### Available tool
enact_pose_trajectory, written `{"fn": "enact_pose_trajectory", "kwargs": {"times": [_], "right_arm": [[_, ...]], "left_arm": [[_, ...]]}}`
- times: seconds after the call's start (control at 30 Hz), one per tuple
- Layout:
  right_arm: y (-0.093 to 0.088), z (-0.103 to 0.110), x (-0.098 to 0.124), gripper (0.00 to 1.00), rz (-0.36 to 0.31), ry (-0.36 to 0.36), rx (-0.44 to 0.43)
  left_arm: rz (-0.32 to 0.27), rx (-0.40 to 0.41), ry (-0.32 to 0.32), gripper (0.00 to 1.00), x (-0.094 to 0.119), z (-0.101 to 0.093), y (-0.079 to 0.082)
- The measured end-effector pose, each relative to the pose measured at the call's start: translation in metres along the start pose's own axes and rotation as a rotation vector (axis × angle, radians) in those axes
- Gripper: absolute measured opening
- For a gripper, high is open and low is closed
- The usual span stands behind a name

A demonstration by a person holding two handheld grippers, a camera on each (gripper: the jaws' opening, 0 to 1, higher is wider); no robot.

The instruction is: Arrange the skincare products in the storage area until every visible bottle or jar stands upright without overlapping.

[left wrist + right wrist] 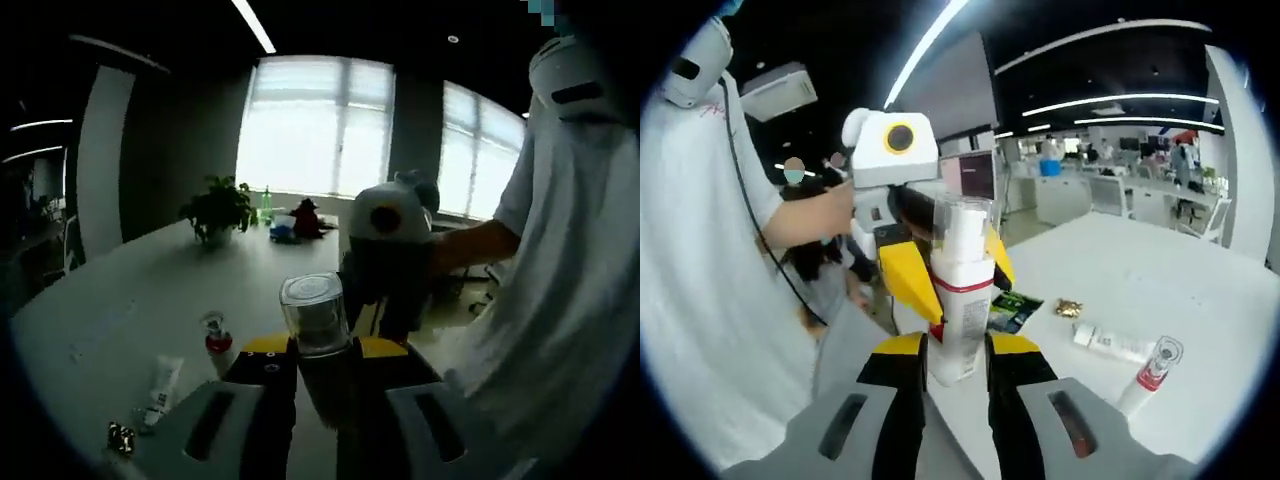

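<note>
Right hand-held gripper (956, 372): jaws clamped on one white bottle (962, 300) with clear cap and red band, held upright above the desk (1160, 280) edge. Left hand-held gripper (318, 375) grips the same bottle, cap towards its camera. On the desk beyond: one small red-collared bottle (1151, 375), one white tube (1110, 343), one gold-wrapped item (1070, 308), one green packet (1012, 310). Open desk surface behind. Labels unreadable.

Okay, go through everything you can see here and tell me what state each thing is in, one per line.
White bottle: upright, clear cap on, held off the table.
Right gripper: shut on the white bottle.
Left gripper: around the bottle; grip unclear.
White tube: lying flat on the table.
Red-collared bottle: tilted, cap on.
Gold-wrapped item: lying on the table.
</note>
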State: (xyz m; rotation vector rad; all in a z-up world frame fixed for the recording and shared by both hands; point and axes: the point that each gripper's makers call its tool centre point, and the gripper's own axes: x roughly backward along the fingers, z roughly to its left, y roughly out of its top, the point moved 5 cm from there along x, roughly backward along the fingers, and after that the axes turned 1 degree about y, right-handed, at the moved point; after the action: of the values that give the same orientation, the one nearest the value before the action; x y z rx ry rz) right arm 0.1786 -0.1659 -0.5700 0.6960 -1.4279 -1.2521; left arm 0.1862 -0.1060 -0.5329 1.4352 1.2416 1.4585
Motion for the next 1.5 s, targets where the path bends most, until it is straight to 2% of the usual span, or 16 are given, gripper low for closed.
{"fn": "enact_pose_trajectory", "kwargs": {"times": [0.13, 0.33, 0.43, 0.7, 0.83, 1.07, 1.27, 1.5], "right_arm": [[-0.003, -0.001, 0.0, 0.24, 0.023, 0.038, 0.042], [-0.002, -0.001, 0.006, 0.23, 0.003, 0.09, 0.09], [-0.003, -0.002, 0.008, 0.22, -0.005, 0.093, 0.104], [-0.014, -0.012, 0.003, 0.22, -0.007, 0.019, 0.164], [-0.022, -0.021, 0.0, 0.22, -0.032, -0.012, 0.141], [-0.04, -0.035, -0.004, 0.21, -0.026, -0.046, 0.112], [-0.052, -0.045, -0.004, 0.21, -0.004, -0.066, 0.108], [-0.075, -0.058, -0.008, 0.21, 0.046, -0.094, 0.102]], "left_arm": [[-0.066, 0.012, -0.051, 0.16, -0.005, -0.002, 0.007], [-0.079, -0.011, -0.088, 0.16, -0.006, -0.001, 0.007], [-0.08, -0.015, -0.098, 0.16, -0.007, 0.001, 0.007], [-0.041, -0.01, -0.091, 0.15, -0.019, 0.007, -0.002], [-0.051, 0.026, -0.076, 0.15, -0.028, 0.008, -0.004], [-0.021, 0.052, -0.052, 0.16, -0.042, 0.02, -0.017], [0.006, 0.065, -0.043, 0.16, -0.051, 0.029, -0.028], [0.077, 0.055, -0.024, 0.17, -0.065, 0.041, -0.051]]}}
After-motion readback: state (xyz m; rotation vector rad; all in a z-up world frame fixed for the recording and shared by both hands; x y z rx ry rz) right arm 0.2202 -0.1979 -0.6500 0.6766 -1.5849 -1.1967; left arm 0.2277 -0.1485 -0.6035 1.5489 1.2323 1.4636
